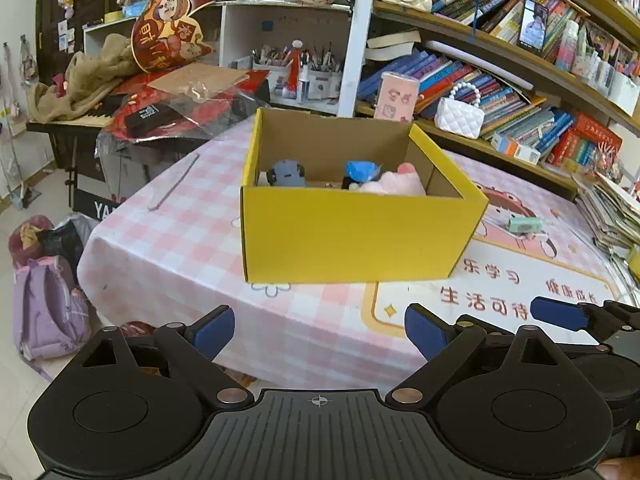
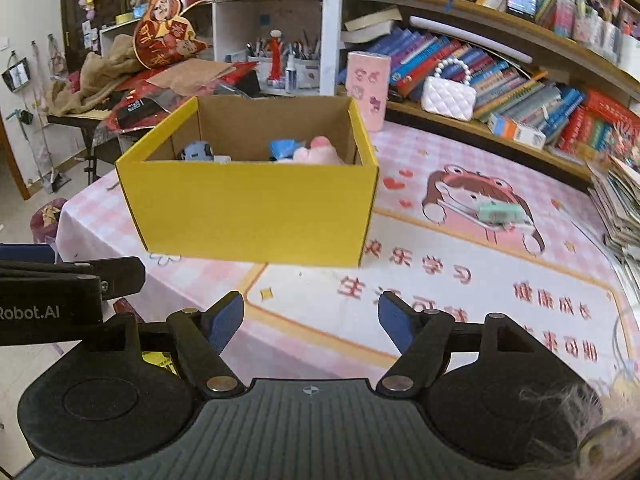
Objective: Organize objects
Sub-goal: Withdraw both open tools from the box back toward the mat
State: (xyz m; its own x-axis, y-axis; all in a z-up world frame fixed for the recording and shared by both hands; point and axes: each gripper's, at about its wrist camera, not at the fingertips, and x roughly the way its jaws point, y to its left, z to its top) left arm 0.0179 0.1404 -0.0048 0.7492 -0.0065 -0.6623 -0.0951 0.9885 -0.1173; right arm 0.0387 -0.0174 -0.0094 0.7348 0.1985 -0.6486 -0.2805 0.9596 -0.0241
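The table wears a pink checked cloth, and the yellow cardboard box stands open on it, already holding a grey toy car, something blue and a pink plush. Right of the box, well apart, lies a small mint-green case (light and rigid, I'd guess, best pinched across its short sides). The left gripper and right gripper both gape wide, holding nothing.

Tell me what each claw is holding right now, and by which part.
Nothing is held. The left claw and the right claw both stand open and empty over the tablecloth, short of the yellow box.
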